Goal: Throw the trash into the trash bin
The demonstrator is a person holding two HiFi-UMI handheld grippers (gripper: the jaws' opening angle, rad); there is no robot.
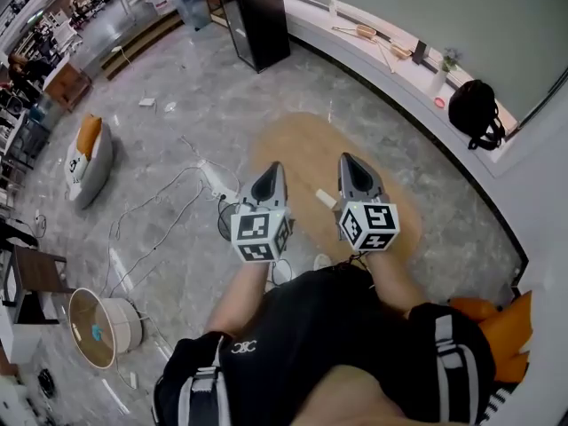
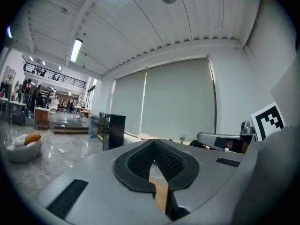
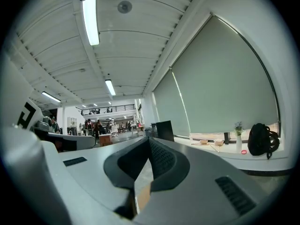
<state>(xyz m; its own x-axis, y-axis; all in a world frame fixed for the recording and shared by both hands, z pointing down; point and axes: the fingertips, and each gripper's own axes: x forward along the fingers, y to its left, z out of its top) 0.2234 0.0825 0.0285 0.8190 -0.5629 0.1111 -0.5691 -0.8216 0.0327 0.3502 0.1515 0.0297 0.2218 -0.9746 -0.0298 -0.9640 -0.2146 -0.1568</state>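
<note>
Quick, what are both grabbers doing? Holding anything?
Left gripper: closed, holding nothing.
Right gripper: closed, holding nothing.

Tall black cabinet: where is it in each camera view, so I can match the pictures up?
Head view: the tall black cabinet stands at the top, a little left of centre.
Left gripper view: the cabinet is left of centre, just below mid height.
Right gripper view: the cabinet is small, near the centre.
Shared landmark: the pale roller blind on the wall behind it shows in all three views.
</note>
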